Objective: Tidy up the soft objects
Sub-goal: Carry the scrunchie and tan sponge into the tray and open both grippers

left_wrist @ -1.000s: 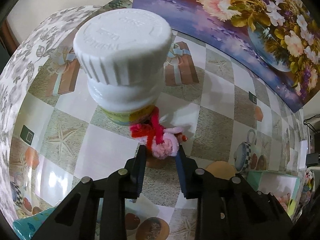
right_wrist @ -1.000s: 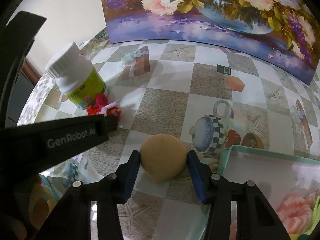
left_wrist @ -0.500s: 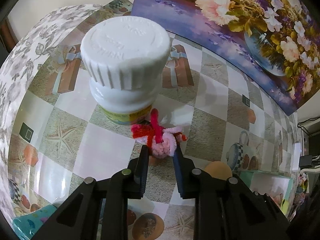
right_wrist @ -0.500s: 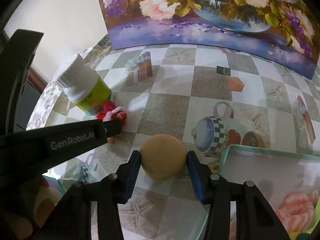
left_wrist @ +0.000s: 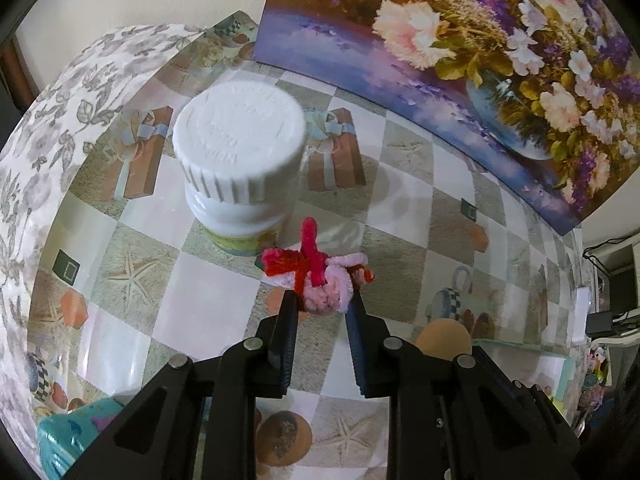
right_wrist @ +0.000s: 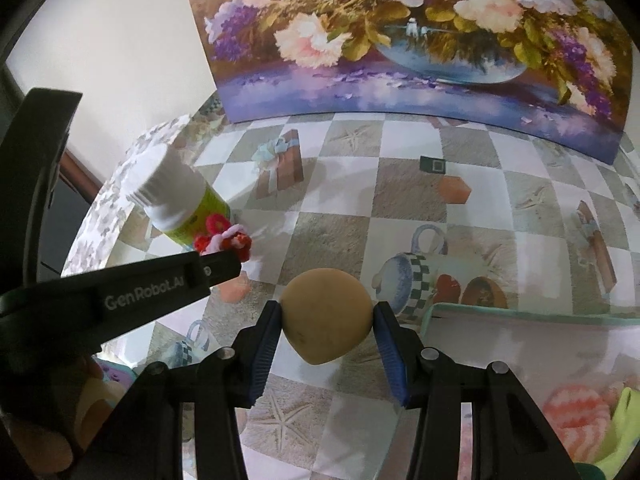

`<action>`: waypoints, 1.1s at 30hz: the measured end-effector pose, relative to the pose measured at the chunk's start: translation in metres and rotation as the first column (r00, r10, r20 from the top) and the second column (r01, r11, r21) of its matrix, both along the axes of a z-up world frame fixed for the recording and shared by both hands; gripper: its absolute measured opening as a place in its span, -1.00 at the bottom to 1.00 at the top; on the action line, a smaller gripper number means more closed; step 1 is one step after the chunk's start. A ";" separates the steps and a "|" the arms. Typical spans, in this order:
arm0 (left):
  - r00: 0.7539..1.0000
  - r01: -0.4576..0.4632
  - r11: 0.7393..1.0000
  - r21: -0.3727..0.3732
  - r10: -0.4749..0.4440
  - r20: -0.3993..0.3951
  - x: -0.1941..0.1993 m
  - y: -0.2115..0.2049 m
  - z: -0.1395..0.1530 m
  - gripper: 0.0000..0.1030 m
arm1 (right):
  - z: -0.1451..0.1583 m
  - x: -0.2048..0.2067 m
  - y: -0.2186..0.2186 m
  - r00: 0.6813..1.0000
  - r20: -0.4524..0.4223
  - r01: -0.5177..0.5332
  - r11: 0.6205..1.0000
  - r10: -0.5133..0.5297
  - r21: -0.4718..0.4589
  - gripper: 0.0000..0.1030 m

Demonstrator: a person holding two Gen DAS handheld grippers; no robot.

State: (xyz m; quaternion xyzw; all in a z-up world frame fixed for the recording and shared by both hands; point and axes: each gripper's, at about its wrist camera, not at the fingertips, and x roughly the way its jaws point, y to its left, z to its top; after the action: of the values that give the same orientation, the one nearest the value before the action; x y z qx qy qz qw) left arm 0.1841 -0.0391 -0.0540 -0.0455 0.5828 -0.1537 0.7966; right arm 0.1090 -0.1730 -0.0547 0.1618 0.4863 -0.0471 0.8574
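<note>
Left gripper (left_wrist: 321,304) clamps pipe-cleaner toy (left_wrist: 320,280), red stem pointing up-away. Right gripper (right_wrist: 327,314) clamps tan ball (right_wrist: 326,316). Checkered tablecloth (right_wrist: 400,200), flower painting (right_wrist: 400,40) behind.

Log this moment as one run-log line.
left gripper: shut on pink-red pipe-cleaner toy | right gripper: shut on tan foam ball

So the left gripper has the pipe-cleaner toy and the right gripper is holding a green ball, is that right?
Not quite: the ball in the right gripper is tan, not green, as the right wrist view shows. The left gripper does hold the pipe-cleaner toy.
</note>
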 end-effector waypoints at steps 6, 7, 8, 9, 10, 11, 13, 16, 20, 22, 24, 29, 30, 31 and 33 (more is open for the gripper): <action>1.000 0.010 1.000 -0.016 -0.010 0.024 -0.021 -0.001 0.027 -0.52 | 0.025 -0.016 -0.007 1.000 0.015 0.021 1.000 -0.022 0.019 -0.03; 1.000 0.012 1.000 -0.020 -0.012 0.028 -0.025 -0.001 0.030 -0.52 | 0.031 -0.020 -0.008 1.000 0.019 0.024 1.000 -0.024 0.020 -0.03; 0.999 0.015 1.000 -0.025 -0.014 0.034 -0.029 -0.001 0.036 -0.52 | 0.038 -0.024 -0.008 0.999 0.025 0.027 1.000 -0.027 0.017 -0.03; 0.999 0.017 0.999 -0.029 -0.016 0.040 -0.033 -0.001 0.041 -0.52 | 0.046 -0.030 -0.009 0.999 0.032 0.030 0.999 -0.031 0.011 -0.03; 0.999 0.020 0.999 -0.035 -0.018 0.045 -0.036 -0.002 0.046 -0.52 | 0.053 -0.036 -0.010 0.999 0.040 0.035 0.999 -0.035 0.004 -0.03; 0.998 0.021 0.999 -0.041 -0.019 0.054 -0.041 -0.001 0.053 -0.52 | 0.060 -0.040 -0.011 0.998 0.046 0.040 0.999 -0.039 -0.001 -0.03; 0.997 0.022 0.998 -0.053 -0.018 0.069 -0.050 0.000 0.064 -0.52 | 0.074 -0.052 -0.015 0.997 0.064 0.052 0.999 -0.052 -0.009 -0.03; 0.995 0.035 0.996 -0.080 -0.028 0.091 -0.070 0.000 0.082 -0.52 | 0.094 -0.069 -0.018 0.994 0.087 0.075 0.997 -0.073 -0.020 -0.03; 0.990 0.077 0.993 -0.084 -0.066 0.129 -0.098 -0.004 0.099 -0.52 | 0.121 -0.095 -0.023 0.988 0.123 0.101 0.994 -0.097 -0.032 -0.03; 0.986 0.100 0.992 -0.080 -0.088 0.144 -0.112 -0.005 0.105 -0.52 | 0.131 -0.107 -0.024 0.984 0.139 0.116 0.992 -0.109 -0.043 -0.03; 0.982 0.122 0.989 -0.087 -0.108 0.152 -0.124 -0.005 0.110 -0.52 | 0.139 -0.121 -0.028 0.980 0.154 0.135 0.990 -0.126 -0.047 -0.03; 0.968 0.176 0.982 -0.068 -0.160 0.194 -0.155 -0.007 0.117 -0.52 | 0.151 -0.155 -0.042 0.966 0.181 0.191 0.981 -0.183 -0.023 -0.03; 0.964 0.191 0.980 -0.061 -0.175 0.202 -0.160 -0.009 0.118 -0.52 | 0.152 -0.162 -0.046 0.963 0.184 0.203 0.979 -0.196 -0.019 -0.03; 0.960 0.202 0.978 -0.057 -0.187 0.206 -0.165 -0.010 0.117 -0.52 | 0.152 -0.169 -0.049 0.960 0.185 0.218 0.976 -0.211 -0.016 -0.03; 0.957 0.224 0.973 -0.050 -0.210 0.202 -0.172 -0.014 0.113 -0.52 | 0.150 -0.182 -0.056 0.954 0.182 0.246 0.969 -0.240 -0.010 -0.03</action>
State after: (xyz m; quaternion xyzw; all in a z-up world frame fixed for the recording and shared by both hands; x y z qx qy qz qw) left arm 0.0121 -0.0526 0.0590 0.0053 0.4972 -0.2650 0.8262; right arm -0.0735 -0.2291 0.0956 0.2098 0.3828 -0.1453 0.8879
